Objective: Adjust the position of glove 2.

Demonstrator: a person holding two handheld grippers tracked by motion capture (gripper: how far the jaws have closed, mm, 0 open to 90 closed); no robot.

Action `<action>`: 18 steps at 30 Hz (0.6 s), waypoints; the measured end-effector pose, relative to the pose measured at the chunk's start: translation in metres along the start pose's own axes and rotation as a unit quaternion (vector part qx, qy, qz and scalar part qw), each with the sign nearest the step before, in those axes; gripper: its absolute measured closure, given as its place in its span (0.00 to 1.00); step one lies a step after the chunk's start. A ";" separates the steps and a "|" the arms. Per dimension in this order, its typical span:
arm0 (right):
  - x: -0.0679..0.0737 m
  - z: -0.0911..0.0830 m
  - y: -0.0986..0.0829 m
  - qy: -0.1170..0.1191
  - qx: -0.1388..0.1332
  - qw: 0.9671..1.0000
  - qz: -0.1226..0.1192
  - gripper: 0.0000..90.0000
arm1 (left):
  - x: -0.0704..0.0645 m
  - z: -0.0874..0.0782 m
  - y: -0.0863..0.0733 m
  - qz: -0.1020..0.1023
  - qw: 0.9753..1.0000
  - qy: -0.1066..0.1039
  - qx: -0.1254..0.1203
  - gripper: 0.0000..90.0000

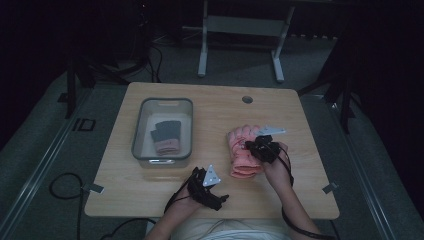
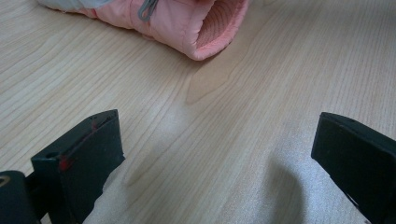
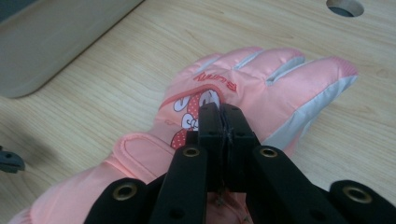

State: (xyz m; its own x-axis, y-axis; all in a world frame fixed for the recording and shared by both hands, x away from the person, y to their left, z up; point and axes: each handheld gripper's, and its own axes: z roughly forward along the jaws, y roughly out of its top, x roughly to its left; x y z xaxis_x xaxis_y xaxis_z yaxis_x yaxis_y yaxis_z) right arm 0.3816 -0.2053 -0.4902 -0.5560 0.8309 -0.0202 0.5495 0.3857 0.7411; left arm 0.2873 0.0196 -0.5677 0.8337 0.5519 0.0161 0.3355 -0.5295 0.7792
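Pink padded fabric is filling the centre of the right gripper view, where a child's ski glove is lying back-up on the wooden tabletop, its finger ends pointing toward the upper right of the frame and its cuff running off the lower left. The right gripper is sitting directly over the back of the glove, its fingers pressed together with no gap between them, apparently pinching a little of the fabric beside the cartoon patch. Red lettering above that patch is reading upside down as "BUNNY".

In the high view, the glove is lying right of centre, long axis running from the near edge toward the far edge, cuff nearest the person. The right gripper is resting on it, making that hand the nearer one. The left gripper is waiting at the lower middle of the frame, just short of the cuff. Its own view is showing both fingers spread wide over bare wood, gripping nothing, with the glove's open cuff straight ahead at the top of the frame. A grey plastic bin at centre left is holding a dark glove with a pink cuff.
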 end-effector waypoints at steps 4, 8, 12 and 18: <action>-0.002 0.005 -0.006 0.002 0.001 1.000 0.007 0.96 | 0.000 0.000 0.000 0.000 1.000 -0.002 0.001 0.02; -0.004 0.006 -0.006 0.004 0.002 1.000 0.007 0.95 | 0.000 0.000 0.000 0.000 1.000 -0.002 0.001 0.02; -0.004 0.004 -0.005 0.008 -0.001 1.000 0.011 0.91 | 0.000 0.000 0.000 0.000 1.000 -0.002 -0.002 0.02; -0.003 -0.015 0.004 0.015 -0.027 1.000 0.002 0.73 | 0.002 -0.002 0.000 0.000 1.000 -0.007 -0.017 0.02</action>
State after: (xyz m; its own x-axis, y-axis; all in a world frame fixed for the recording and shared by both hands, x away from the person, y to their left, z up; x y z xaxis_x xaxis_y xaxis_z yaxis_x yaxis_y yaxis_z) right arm 0.3765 -0.2117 -0.4772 -0.5729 0.8196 0.0027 0.5172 0.3590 0.7769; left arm 0.2885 0.0221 -0.5668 0.8398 0.5428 0.0066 0.3217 -0.5073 0.7995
